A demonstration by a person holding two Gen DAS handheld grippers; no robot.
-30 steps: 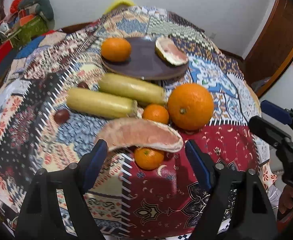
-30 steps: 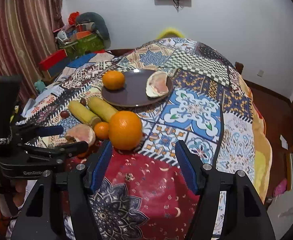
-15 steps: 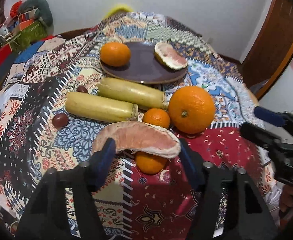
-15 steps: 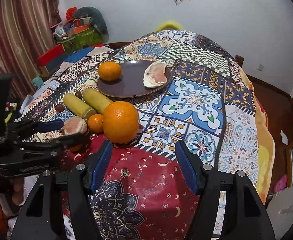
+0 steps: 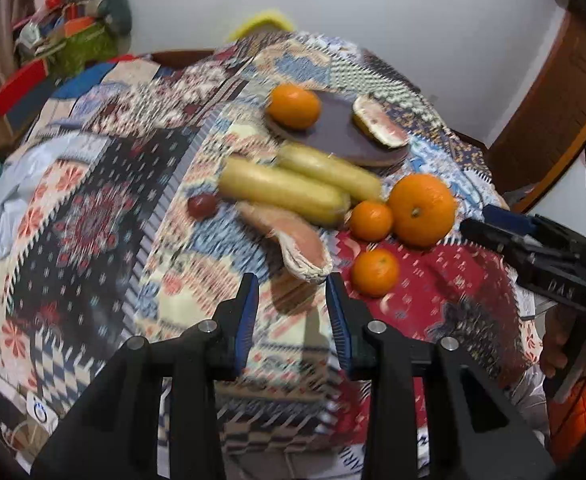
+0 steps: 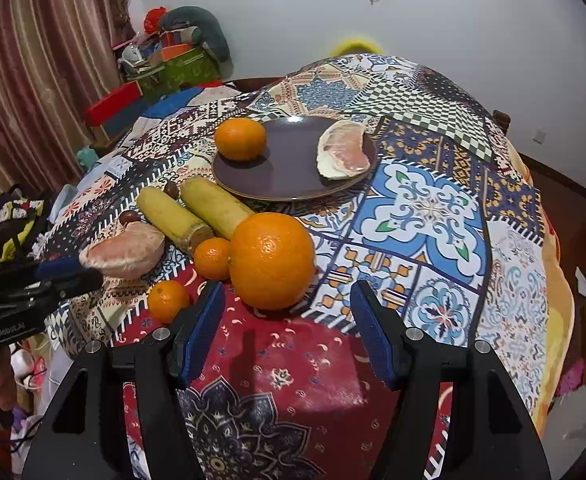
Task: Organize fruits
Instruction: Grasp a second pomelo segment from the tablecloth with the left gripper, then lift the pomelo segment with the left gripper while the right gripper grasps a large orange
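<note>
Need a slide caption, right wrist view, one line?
Open right tool faces a large orange on the patchwork tablecloth; the purple plate behind holds an orange and pomelo segment.

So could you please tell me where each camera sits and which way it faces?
Left wrist: on the left gripper, facing the pomelo slice in its jaws; the right gripper shows at the right edge.
Right wrist: on the right gripper, facing the large orange; the left gripper shows at left.
Both share the plate.
</note>
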